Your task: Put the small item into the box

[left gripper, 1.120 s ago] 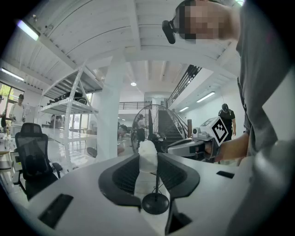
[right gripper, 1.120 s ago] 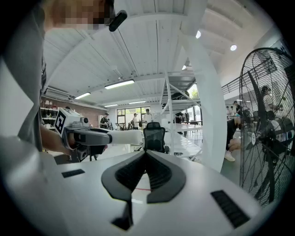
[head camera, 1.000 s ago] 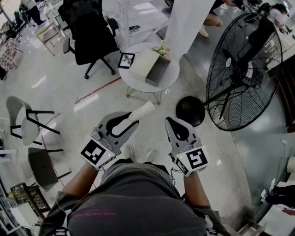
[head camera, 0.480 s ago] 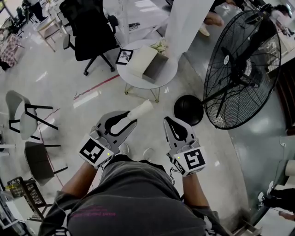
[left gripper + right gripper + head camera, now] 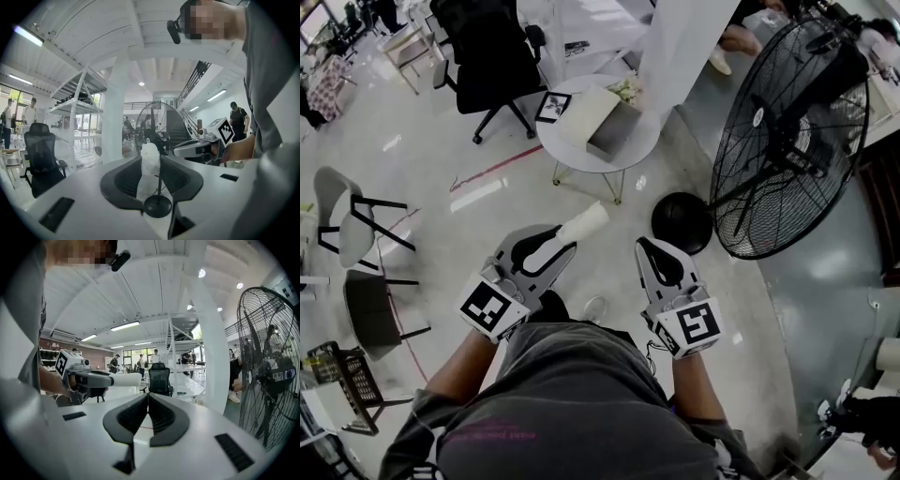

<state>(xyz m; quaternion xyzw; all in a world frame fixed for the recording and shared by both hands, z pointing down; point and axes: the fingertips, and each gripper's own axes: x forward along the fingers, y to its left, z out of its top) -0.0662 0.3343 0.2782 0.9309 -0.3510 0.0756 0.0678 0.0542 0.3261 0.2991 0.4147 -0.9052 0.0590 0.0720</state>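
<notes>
My left gripper (image 5: 565, 246) is shut on the small item, a white roll (image 5: 584, 223) that sticks out past its fingertips. In the left gripper view the white roll (image 5: 150, 161) stands upright between the dark pads. My right gripper (image 5: 646, 247) is beside it, shut with nothing in it; its jaws meet at the tips (image 5: 148, 397). The open box (image 5: 605, 124) lies on a round white table (image 5: 572, 155) ahead on the far side of the floor, well clear of both grippers. The right gripper view catches the left gripper (image 5: 101, 379) and the roll (image 5: 125, 379) at its left.
A framed picture (image 5: 553, 106) and a small flower bunch (image 5: 628, 91) share the table. A big black standing fan (image 5: 778, 141) with a round base (image 5: 682, 223) is at the right. A black office chair (image 5: 492, 66) stands behind the table and two chairs (image 5: 352, 234) stand at the left.
The person has stepped across the floor, so the floor and furniture have shifted a little in view. Both grippers keep their pose, the left one still holding the white roll.
</notes>
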